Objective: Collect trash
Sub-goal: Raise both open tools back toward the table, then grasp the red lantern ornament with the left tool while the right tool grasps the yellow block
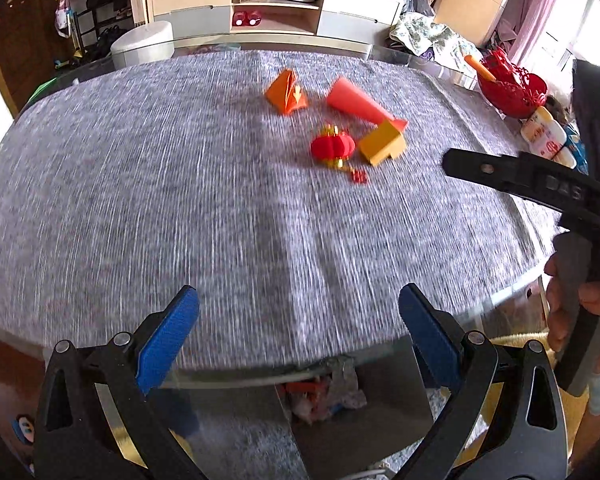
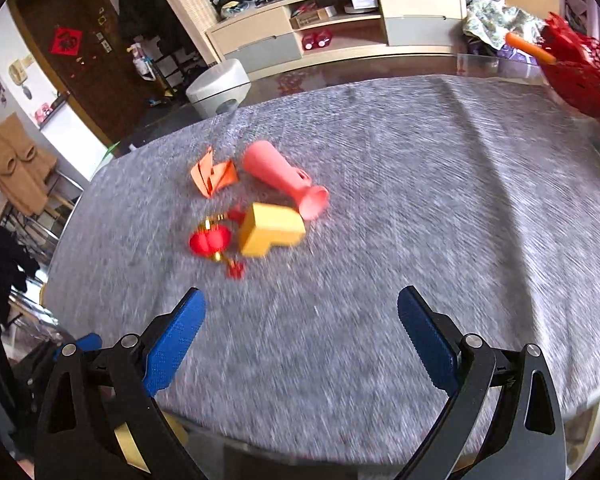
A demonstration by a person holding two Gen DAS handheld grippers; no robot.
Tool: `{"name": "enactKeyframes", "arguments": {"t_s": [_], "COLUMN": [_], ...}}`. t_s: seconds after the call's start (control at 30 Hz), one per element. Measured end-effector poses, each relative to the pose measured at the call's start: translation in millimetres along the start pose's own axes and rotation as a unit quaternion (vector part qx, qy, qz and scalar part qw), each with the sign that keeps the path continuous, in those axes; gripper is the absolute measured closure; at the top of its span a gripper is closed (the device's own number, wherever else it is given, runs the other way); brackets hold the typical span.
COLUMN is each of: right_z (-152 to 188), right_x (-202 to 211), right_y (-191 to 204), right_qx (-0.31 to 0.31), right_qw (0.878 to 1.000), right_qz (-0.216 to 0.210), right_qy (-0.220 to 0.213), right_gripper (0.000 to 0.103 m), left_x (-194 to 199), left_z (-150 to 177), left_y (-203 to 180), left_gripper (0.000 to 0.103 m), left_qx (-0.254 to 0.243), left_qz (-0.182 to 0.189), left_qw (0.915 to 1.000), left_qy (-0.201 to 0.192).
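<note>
Approach step underway: I hold left gripper (image 1: 299,312) and right gripper (image 2: 301,314) jaws spread, empty, short of the yellow block (image 2: 269,229), which I judge needs closing on next.

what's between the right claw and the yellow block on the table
Nothing but bare grey tablecloth. In the right wrist view, the open right claw faces the yellow block across an uncluttered stretch; the red lantern sits off to the block's left.
</note>
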State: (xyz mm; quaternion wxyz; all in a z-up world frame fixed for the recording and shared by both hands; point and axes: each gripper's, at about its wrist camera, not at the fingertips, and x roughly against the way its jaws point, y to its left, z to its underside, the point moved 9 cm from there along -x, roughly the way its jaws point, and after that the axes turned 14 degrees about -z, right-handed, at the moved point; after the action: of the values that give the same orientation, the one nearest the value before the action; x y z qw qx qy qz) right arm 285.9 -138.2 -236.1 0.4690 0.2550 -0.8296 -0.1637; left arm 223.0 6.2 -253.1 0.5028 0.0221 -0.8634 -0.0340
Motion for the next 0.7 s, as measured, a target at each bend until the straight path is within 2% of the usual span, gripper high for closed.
{"name": "enactKeyframes", "arguments": {"t_s": [0.13, 0.27, 0.33, 0.6, 0.63, 0.7], "right_z": [-13.1, -19.3, -20.4, -18.8, -18.4, -20.0], "right_x": [-17.0, -29.1, -35.4, -54.8, -54.1, -53.7], "right_y": [1.5, 1.7, 1.3, 3.6, 4.4, 6.1], "right_qx": [0.002, 0.004, 0.006, 0.008, 0.007, 0.008], "right_qw": [1.0, 1.0, 1.0, 0.999, 0.998, 0.998], "right_qz": [-0.01, -0.016, -0.019, -0.035, -0.042, -0.048], "right_qy": [0.002, 0.009, 0.016, 0.034, 0.034, 0.035], "right_gripper": [0.02, 0.027, 0.036, 0.045, 0.054, 0.055], "left_x": [-7.2, -15.7, -20.4, -35.4, -37.3, -40.4], "left_z": [-14.2, -23.4, -26.4, -38.0, -40.8, -44.0], "left_y": [-2.8, -3.7, -3.7, -9.7, -10.8, -13.8], "left_gripper": [0.008, 0.008, 0.008, 0.008, 0.008, 0.008], "left_qx": [-0.005, -0.005, -0.006, -0.01, -0.011, -0.012], "left_qz": [0.002, 0.005, 0.007, 0.012, 0.013, 0.014], "left_qw": [1.0, 1.0, 1.0, 0.9998, 0.9998, 0.9998], "left_qy": [-0.002, 0.0, 0.002, 0.008, 0.009, 0.009]}}
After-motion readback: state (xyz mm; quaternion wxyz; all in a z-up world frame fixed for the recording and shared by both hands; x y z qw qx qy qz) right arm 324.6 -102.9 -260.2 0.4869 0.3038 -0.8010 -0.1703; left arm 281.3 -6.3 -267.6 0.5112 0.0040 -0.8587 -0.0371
